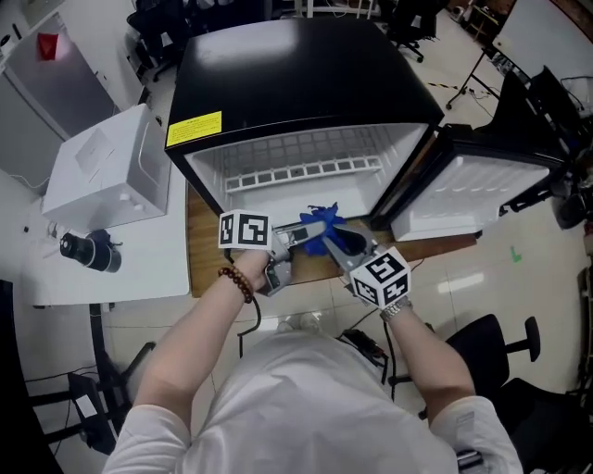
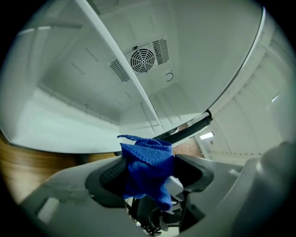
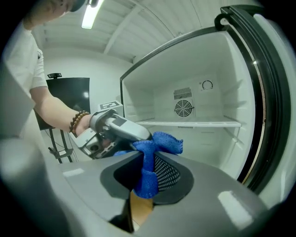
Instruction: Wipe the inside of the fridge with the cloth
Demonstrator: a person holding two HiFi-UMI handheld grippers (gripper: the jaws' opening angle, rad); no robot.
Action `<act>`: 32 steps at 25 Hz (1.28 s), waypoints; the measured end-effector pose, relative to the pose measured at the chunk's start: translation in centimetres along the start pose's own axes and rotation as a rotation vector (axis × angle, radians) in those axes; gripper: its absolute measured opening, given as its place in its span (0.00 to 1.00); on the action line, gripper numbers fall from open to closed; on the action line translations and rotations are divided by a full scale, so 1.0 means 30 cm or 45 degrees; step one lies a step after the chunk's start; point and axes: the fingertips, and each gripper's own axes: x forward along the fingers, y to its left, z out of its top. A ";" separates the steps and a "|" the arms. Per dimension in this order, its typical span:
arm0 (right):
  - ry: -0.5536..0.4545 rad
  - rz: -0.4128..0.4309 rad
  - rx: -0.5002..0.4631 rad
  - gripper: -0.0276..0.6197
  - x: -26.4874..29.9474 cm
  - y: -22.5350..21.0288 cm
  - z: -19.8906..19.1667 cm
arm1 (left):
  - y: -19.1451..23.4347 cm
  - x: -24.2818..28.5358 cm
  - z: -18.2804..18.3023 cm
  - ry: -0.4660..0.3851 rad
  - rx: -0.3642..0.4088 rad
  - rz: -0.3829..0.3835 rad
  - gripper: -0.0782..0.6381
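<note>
Blue cloth (image 1: 326, 220) is clamped in the right gripper (image 1: 338, 239); left gripper (image 1: 304, 231) gapes wide around it, both forearms reaching toward the open fridge (image 1: 296, 83).

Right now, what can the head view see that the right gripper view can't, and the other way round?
Only the head view shows the yellow label on top of the fridge and the white box beside it. Only the right gripper view shows the round fan grille deep inside and a ceiling light. Both show the blue cloth pinched in the right tongs, the open left tongs at the cloth, and a beaded bracelet on the wrist.
</note>
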 end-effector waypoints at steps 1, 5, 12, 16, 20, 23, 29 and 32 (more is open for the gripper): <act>0.001 -0.006 -0.002 0.14 0.001 0.014 0.000 | -0.005 0.000 -0.008 0.018 0.001 -0.018 0.57; 0.008 -0.033 -0.018 0.14 0.009 0.060 -0.004 | -0.022 -0.002 -0.037 0.069 0.006 -0.076 0.53; 0.040 -0.115 -0.039 0.15 0.016 0.066 -0.023 | -0.049 0.009 -0.036 0.066 0.108 -0.091 0.35; 0.075 -0.187 -0.030 0.19 0.013 0.022 -0.043 | -0.040 0.032 -0.006 0.016 0.269 0.034 0.22; 0.108 -0.246 0.001 0.21 0.001 -0.045 -0.053 | -0.040 0.079 0.018 -0.005 0.456 0.161 0.21; 0.141 -0.286 0.022 0.24 -0.022 -0.111 -0.062 | -0.032 0.122 0.041 -0.027 0.562 0.241 0.21; 0.222 -0.359 0.049 0.24 -0.126 -0.258 -0.120 | -0.012 0.231 0.086 -0.061 0.756 0.397 0.21; 0.242 -0.383 0.040 0.24 -0.179 -0.320 -0.133 | -0.010 0.297 0.099 -0.081 0.842 0.440 0.21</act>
